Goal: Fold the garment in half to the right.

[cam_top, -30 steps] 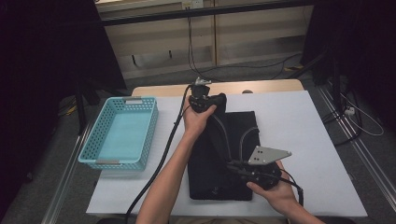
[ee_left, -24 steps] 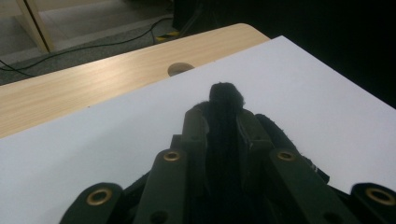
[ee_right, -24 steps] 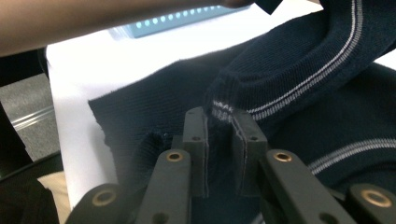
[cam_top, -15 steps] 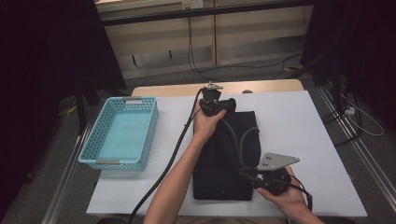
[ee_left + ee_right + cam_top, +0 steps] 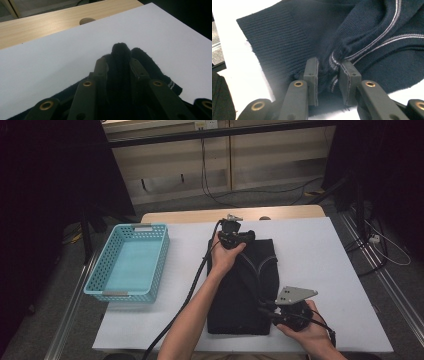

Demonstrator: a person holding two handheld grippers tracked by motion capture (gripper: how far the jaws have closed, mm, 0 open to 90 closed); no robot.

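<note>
The dark navy knitted sweater with thin pale stripes lies folded into a long narrow rectangle on the white tabletop, stretched between the two grippers. Its long axis runs from the person's edge of the tabletop toward the far wooden strip, one short end at each gripper.

The left gripper holds the far end: in the left gripper view its jaws are clamped on a bunched fold of the knit, which pokes out just past the tips. The right gripper works the near end; in the right gripper view its jaws pinch a ridge of fabric where the stripes curve, with the ribbed hem spreading flat just beside them.

The chief risk, as it looks from here, lies in how little cloth each gripper has. The pinch at the near end takes only a narrow ridge, so a pull along the length could draw the knit out from between the jaws and drop that end. Uneven tension between the two grippers would skew the rectangle or open the folded layers, and a lift by either gripper alone would probably let the middle sag and drag across the tabletop.

Well off to the left gripper's left, a turquoise plastic lattice basket sits at the tabletop's edge, apart from the sweater.
</note>
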